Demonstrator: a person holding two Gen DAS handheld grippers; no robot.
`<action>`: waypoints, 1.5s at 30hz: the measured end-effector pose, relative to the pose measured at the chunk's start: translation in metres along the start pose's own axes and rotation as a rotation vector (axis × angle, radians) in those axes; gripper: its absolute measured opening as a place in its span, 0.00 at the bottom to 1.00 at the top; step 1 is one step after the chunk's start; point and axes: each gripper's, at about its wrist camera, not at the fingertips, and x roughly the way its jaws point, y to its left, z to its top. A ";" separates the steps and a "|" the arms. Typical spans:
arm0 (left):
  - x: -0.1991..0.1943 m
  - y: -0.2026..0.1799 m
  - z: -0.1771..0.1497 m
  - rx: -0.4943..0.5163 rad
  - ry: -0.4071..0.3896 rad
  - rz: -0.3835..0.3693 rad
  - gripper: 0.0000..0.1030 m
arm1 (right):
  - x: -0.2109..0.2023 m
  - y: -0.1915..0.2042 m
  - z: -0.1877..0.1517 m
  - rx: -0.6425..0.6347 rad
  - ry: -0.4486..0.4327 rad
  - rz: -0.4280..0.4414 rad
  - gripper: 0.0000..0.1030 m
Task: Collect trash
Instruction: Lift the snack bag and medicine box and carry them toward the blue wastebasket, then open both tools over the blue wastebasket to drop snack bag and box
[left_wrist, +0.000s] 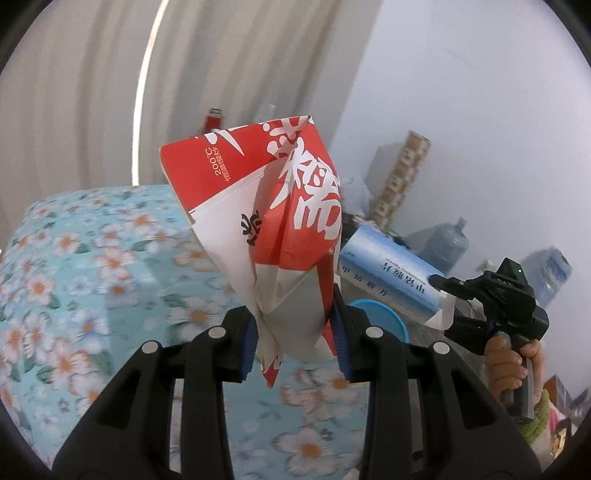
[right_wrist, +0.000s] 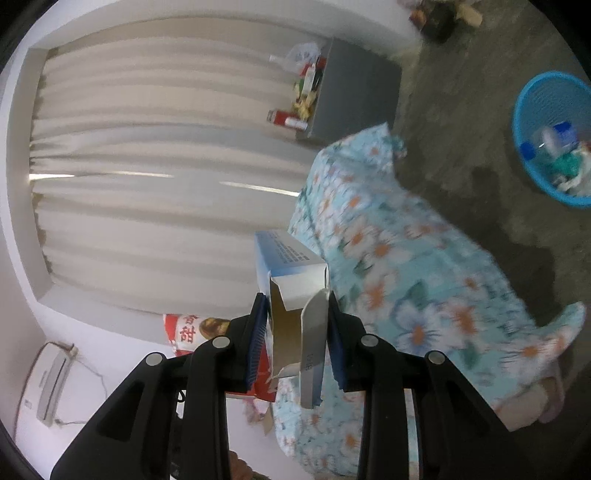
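My left gripper (left_wrist: 295, 334) is shut on a crumpled red and white paper bag (left_wrist: 280, 206) with white lettering, held up in the air. My right gripper (right_wrist: 295, 339) is shut on an open blue and white carton (right_wrist: 291, 273), gripped at its torn open end. That carton (left_wrist: 388, 273) and the right gripper (left_wrist: 448, 291) also show at the right of the left wrist view. A blue trash basket (right_wrist: 532, 173) with several pieces of trash stands on the floor at the upper right of the right wrist view; its rim (left_wrist: 384, 314) shows just beyond the left gripper.
A bed with a floral light-blue cover (left_wrist: 92, 280) (right_wrist: 406, 295) fills much of both views. A grey cabinet (right_wrist: 354, 92) with bottles and clutter stands by the white curtain (right_wrist: 147, 166). Water jugs (left_wrist: 448, 243) and a stack of boxes (left_wrist: 399, 181) stand by the wall.
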 end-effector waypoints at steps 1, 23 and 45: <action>0.006 -0.008 0.001 0.014 0.009 -0.017 0.31 | -0.007 -0.002 0.001 -0.001 -0.013 -0.009 0.30; 0.247 -0.189 -0.040 0.305 0.514 -0.229 0.33 | -0.165 -0.100 0.054 0.003 -0.457 -0.725 0.30; 0.449 -0.264 -0.069 0.293 0.652 -0.135 0.82 | -0.100 -0.262 0.163 0.306 -0.399 -0.817 0.66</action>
